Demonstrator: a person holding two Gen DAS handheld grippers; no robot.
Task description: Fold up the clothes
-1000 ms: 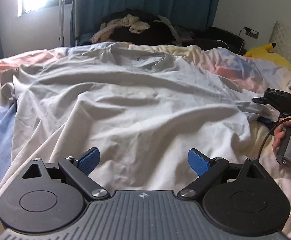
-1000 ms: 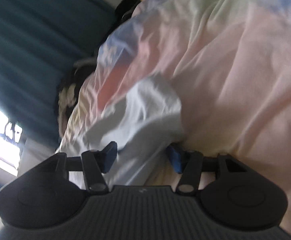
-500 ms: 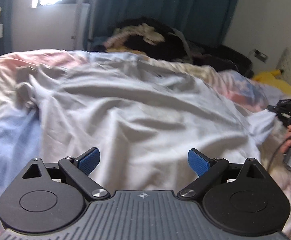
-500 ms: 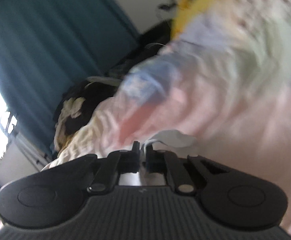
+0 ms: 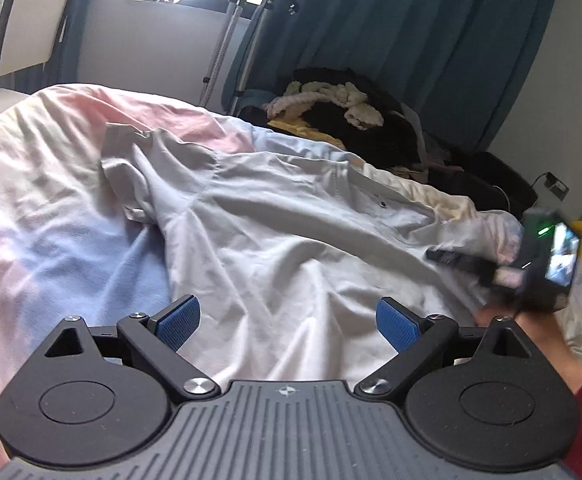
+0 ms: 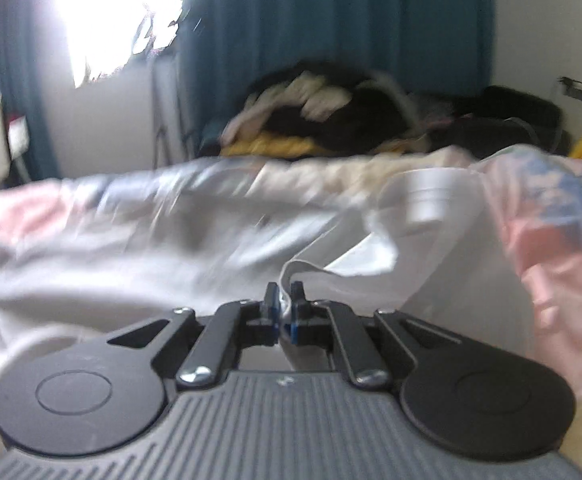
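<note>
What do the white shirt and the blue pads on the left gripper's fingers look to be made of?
White shirt: thin woven fabric, likely cotton or a blend, matte; it creases sharply and drapes over the duvet. Blue pads: probably rubber or soft plastic, with a fine ribbed grip texture; the exact material cannot be told.

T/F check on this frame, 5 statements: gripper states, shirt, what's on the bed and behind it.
1. The left gripper is open. True.
2. The right gripper is open and holds nothing. False: it is shut on a fold of the shirt.
3. The shirt is folded into a neat square. False: it lies spread out and wrinkled on the bed.
4. A pile of clothes sits behind the bed, before the blue curtain. True.
5. The left gripper grips a sleeve. False: its pads hover over the shirt, clamping nothing.
</note>
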